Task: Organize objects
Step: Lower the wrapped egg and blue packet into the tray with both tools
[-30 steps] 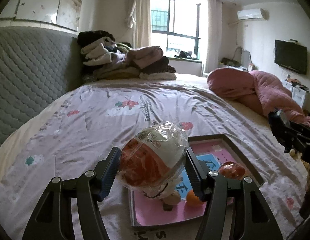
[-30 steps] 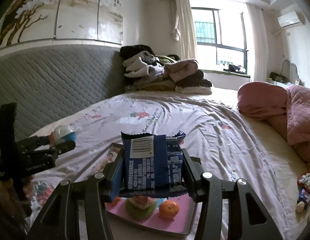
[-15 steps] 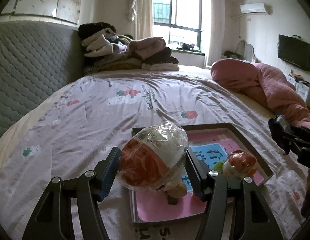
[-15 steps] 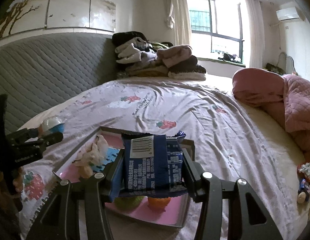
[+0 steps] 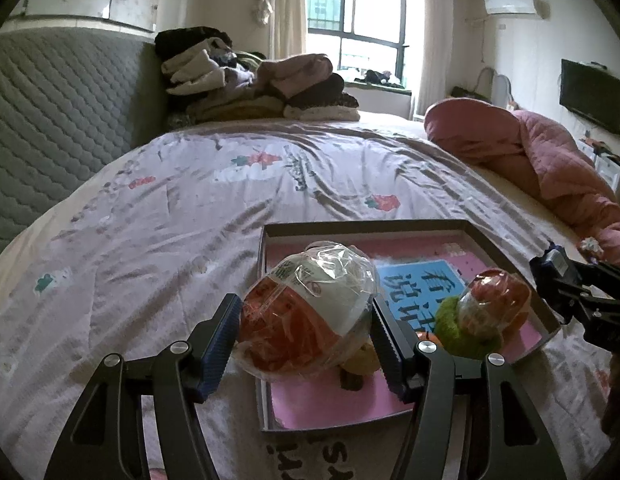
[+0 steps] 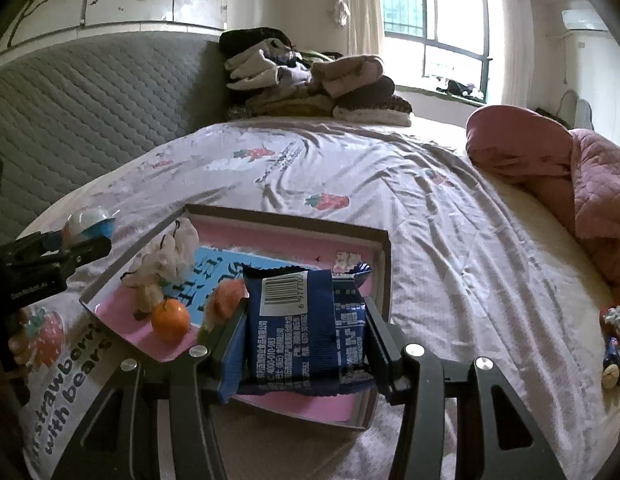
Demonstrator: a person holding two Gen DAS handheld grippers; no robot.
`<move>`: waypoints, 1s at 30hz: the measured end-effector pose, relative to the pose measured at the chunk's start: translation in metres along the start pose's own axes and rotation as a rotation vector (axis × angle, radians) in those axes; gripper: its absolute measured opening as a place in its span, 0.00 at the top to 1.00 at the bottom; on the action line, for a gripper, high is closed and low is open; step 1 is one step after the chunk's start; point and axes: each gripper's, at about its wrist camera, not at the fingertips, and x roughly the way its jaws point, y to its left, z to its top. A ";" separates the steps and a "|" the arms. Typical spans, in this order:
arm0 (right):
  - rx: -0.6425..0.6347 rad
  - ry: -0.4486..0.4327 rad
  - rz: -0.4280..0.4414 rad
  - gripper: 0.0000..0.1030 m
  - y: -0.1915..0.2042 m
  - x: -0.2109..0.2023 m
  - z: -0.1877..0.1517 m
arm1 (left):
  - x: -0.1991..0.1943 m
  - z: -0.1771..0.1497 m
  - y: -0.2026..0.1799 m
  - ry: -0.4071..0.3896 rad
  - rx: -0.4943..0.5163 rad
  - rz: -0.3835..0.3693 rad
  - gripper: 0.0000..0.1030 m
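Note:
My left gripper (image 5: 305,338) is shut on a round plastic-wrapped snack (image 5: 307,326), orange and white, held above the near left corner of a shallow grey tray with a pink floor (image 5: 322,404). My right gripper (image 6: 305,332) is shut on a dark blue snack packet (image 6: 307,328), held over the tray's near right part (image 6: 384,256). In the tray lie a tangerine (image 6: 170,319), a white plush toy (image 6: 165,260), a blue card (image 5: 422,284), and a wrapped red ball on a green ring (image 5: 492,304).
The tray sits on a bed with a strawberry-print sheet (image 5: 189,216). A grey quilted headboard (image 5: 57,112) is left, folded clothes (image 5: 253,80) at the far end, a pink quilt (image 5: 538,164) at right. Small toys (image 6: 614,340) lie on the bed's right edge.
Both grippers have moved back and tilted down, so more of the tray shows beneath them. Each keeps its hold on its snack.

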 end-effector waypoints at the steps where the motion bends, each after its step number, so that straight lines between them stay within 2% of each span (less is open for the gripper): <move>1: -0.001 0.003 0.005 0.49 0.000 0.001 -0.001 | 0.001 -0.001 -0.001 0.003 0.003 -0.001 0.37; 30: -0.035 0.081 -0.022 0.49 0.009 0.030 -0.020 | 0.023 -0.021 -0.021 0.066 0.076 0.013 0.37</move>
